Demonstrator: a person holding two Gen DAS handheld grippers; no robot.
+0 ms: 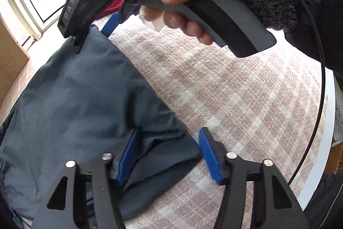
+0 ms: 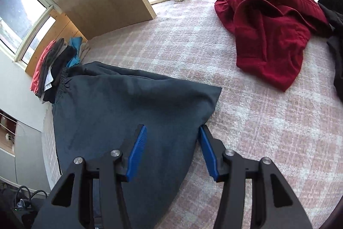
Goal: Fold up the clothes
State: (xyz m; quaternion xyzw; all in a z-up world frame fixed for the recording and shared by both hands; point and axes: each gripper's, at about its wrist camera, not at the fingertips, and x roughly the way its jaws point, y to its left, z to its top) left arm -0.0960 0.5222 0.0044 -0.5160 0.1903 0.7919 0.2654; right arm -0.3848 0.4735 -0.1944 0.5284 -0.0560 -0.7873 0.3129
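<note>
Dark grey garment (image 2: 128, 111) lies flat on the checked carpet (image 2: 246, 121), folded pile (image 2: 53, 65) at its waistband end. My left gripper (image 1: 169, 153) & right gripper (image 2: 172, 149) are both half open, straddling hem corners, nothing pinched yet. Close both evenly, lift tog. so the fold stays square.

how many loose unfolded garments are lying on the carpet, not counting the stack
3: the dark grey garment under both grippers, the red garment near the window, and a black garment at the right edge, partly cut off. Others may lie outside view.
</note>
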